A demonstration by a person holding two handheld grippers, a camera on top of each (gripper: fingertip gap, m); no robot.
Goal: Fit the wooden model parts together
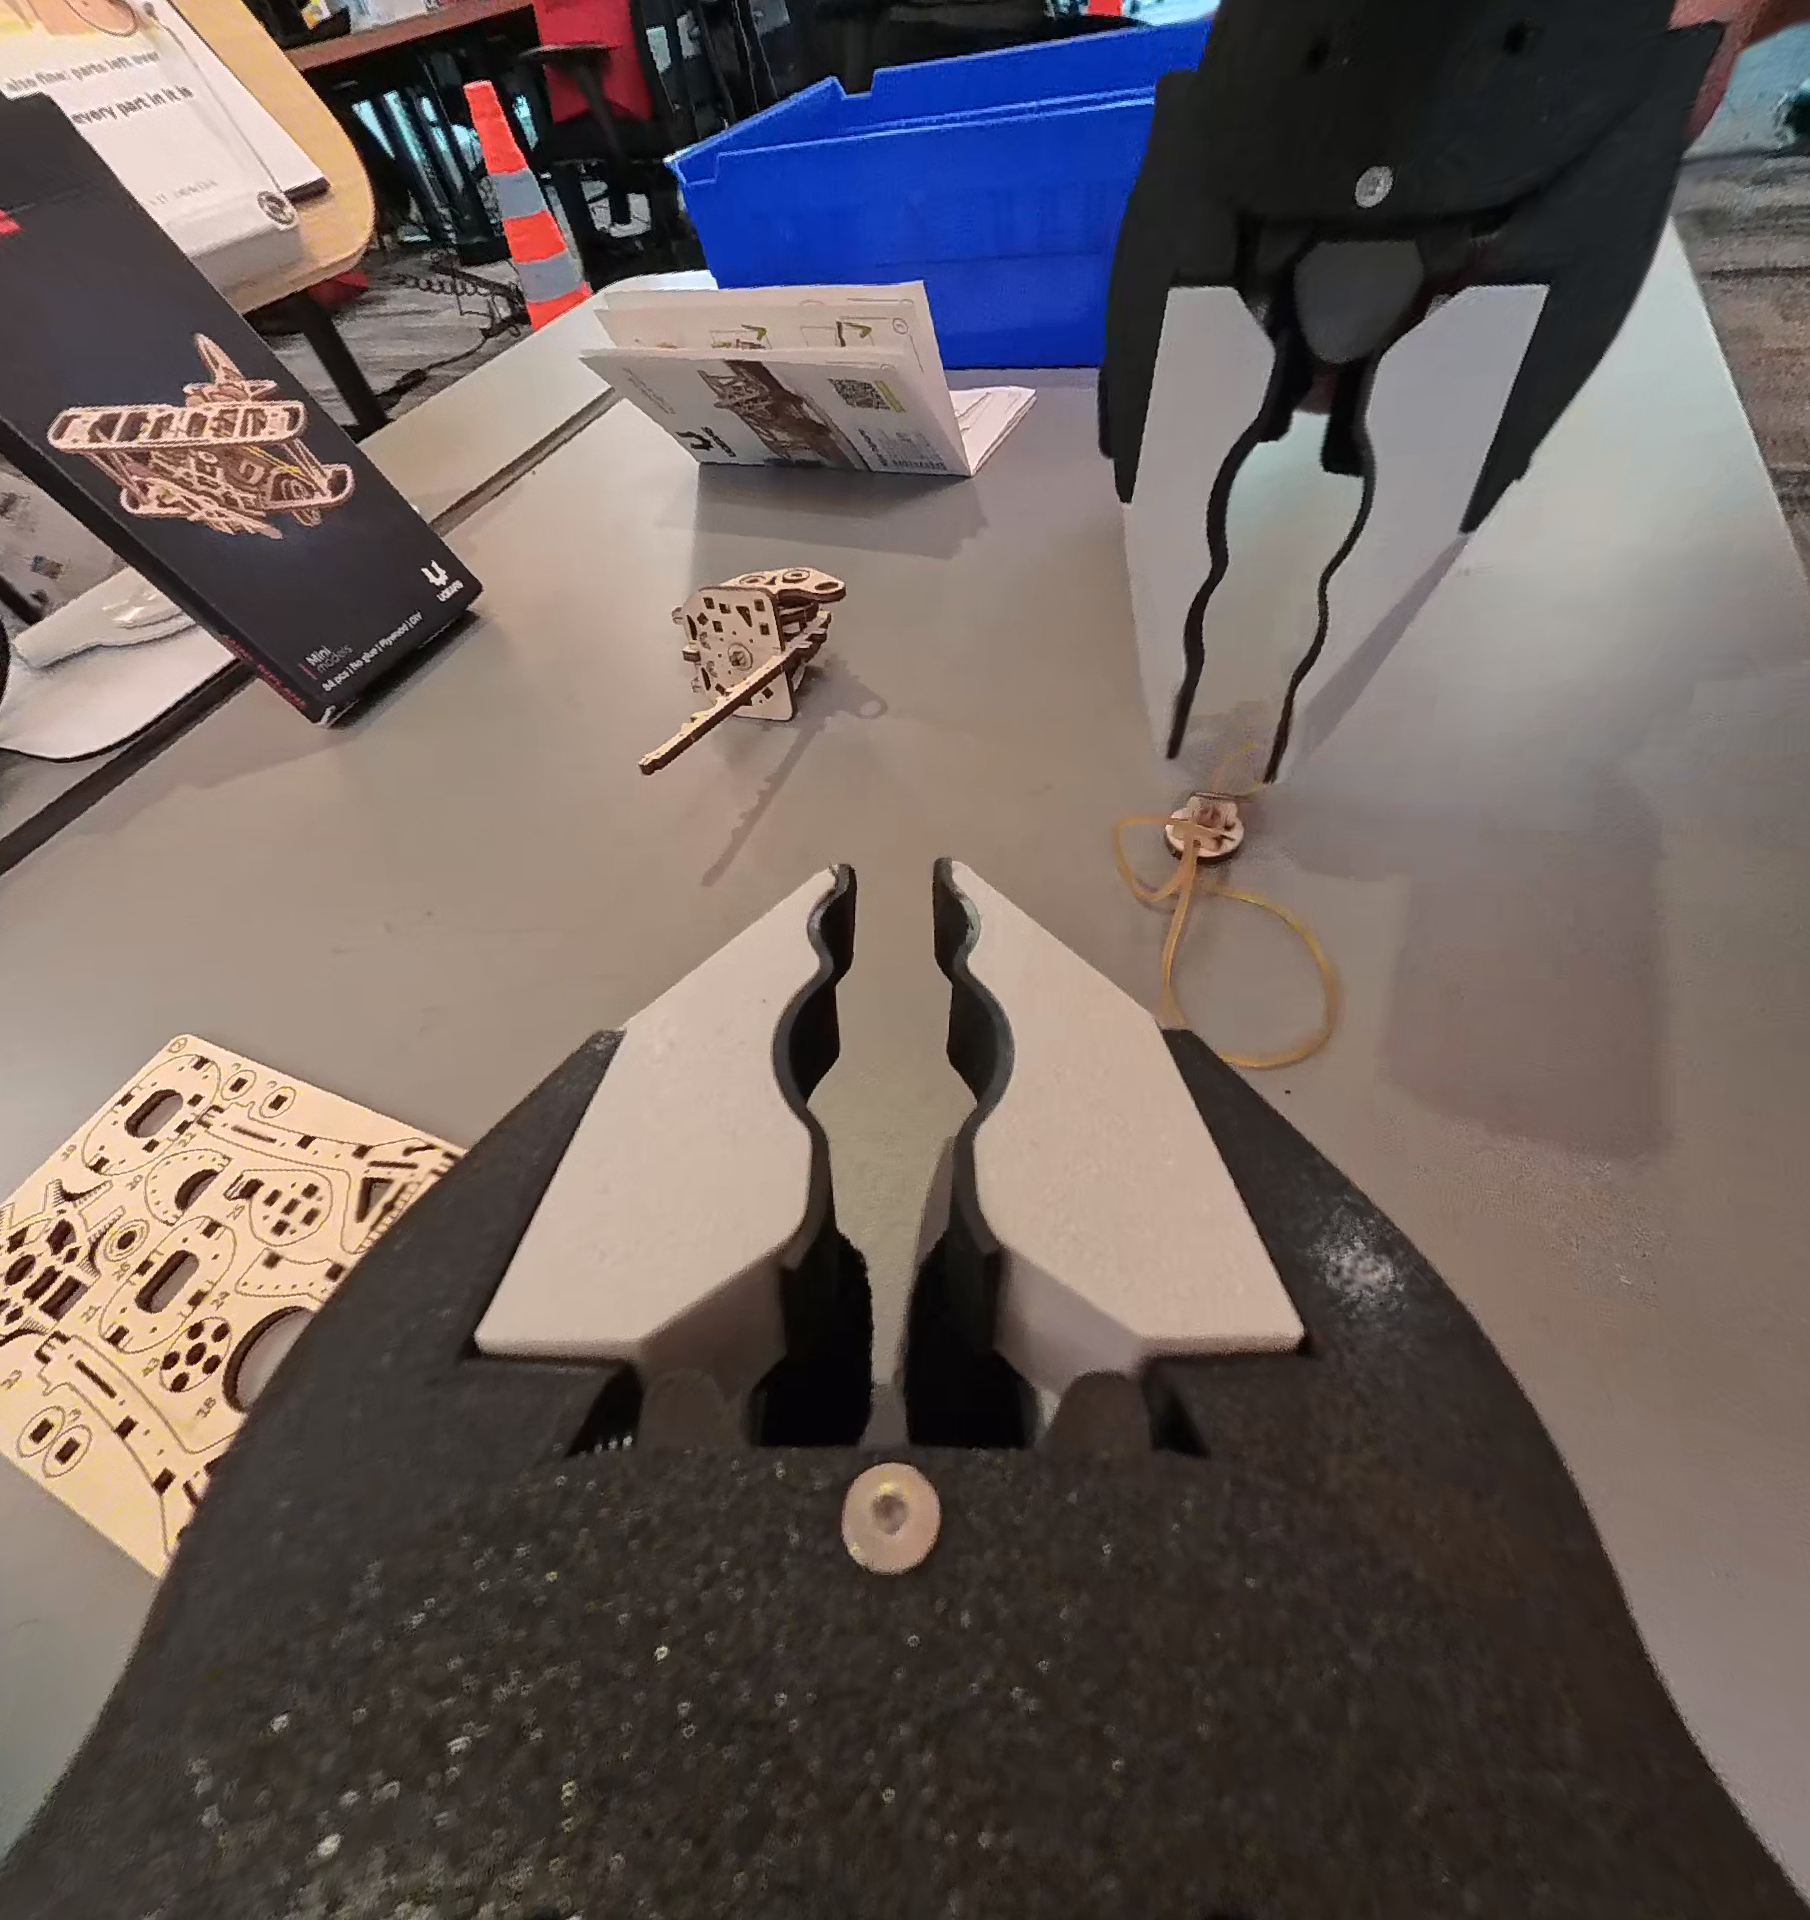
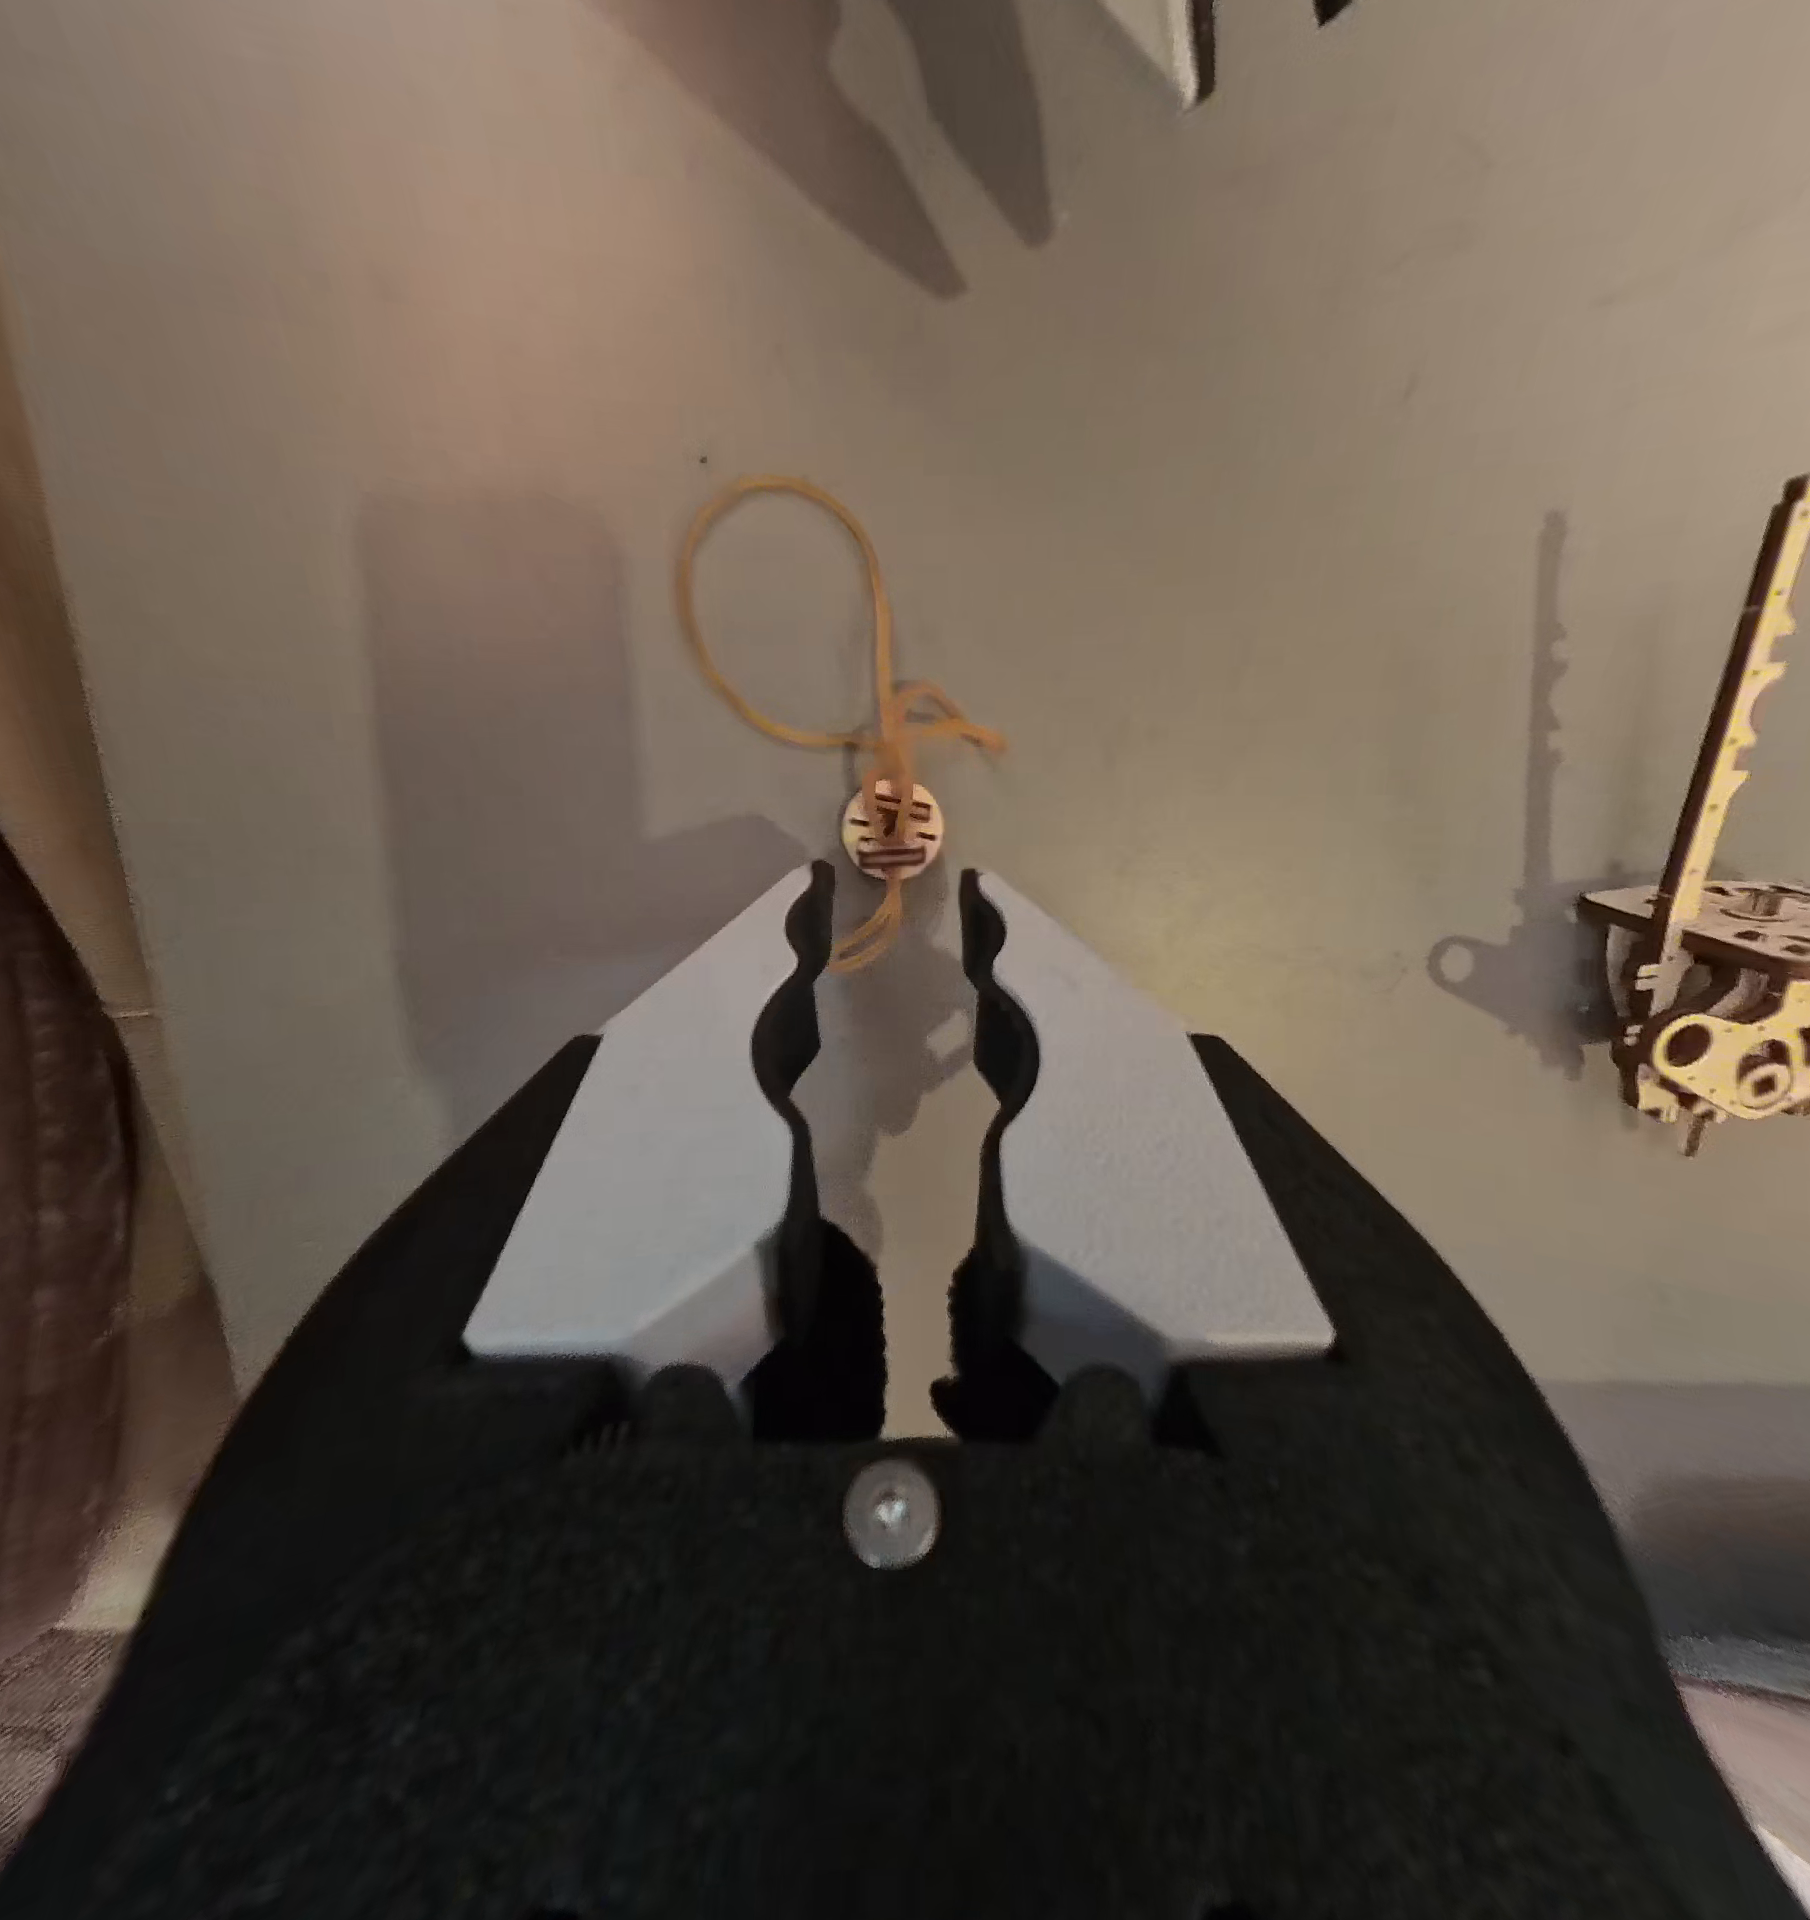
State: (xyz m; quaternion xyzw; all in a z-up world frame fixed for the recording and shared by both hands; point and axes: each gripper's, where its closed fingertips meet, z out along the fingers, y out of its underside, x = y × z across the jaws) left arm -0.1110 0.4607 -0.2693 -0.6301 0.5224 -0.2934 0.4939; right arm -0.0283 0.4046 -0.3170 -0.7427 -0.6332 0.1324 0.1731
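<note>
A part-built wooden model [image 1: 750,655] with a long toothed strip stands on the grey table [image 1: 465,883]; it also shows in the right wrist view [image 2: 1732,997]. A small round wooden disc [image 1: 1202,828] tied to a yellow rubber band [image 1: 1285,997] lies to its right; the disc [image 2: 890,826] and the band [image 2: 735,623] also show in the right wrist view. My right gripper [image 2: 893,881] is open and empty, tips just short of the disc; it points down at the table in the left wrist view [image 1: 1228,753]. My left gripper [image 1: 893,883] is open and empty, above bare table.
A laser-cut wooden parts sheet [image 1: 142,1268] lies at the front left. The dark model box [image 1: 184,416] leans at the left. A folded instruction booklet [image 1: 807,395] and a blue bin [image 1: 932,177] stand at the back. An orange cone [image 1: 527,208] is beyond the table. Spacing between my two grippers at the tips: around 12 cm.
</note>
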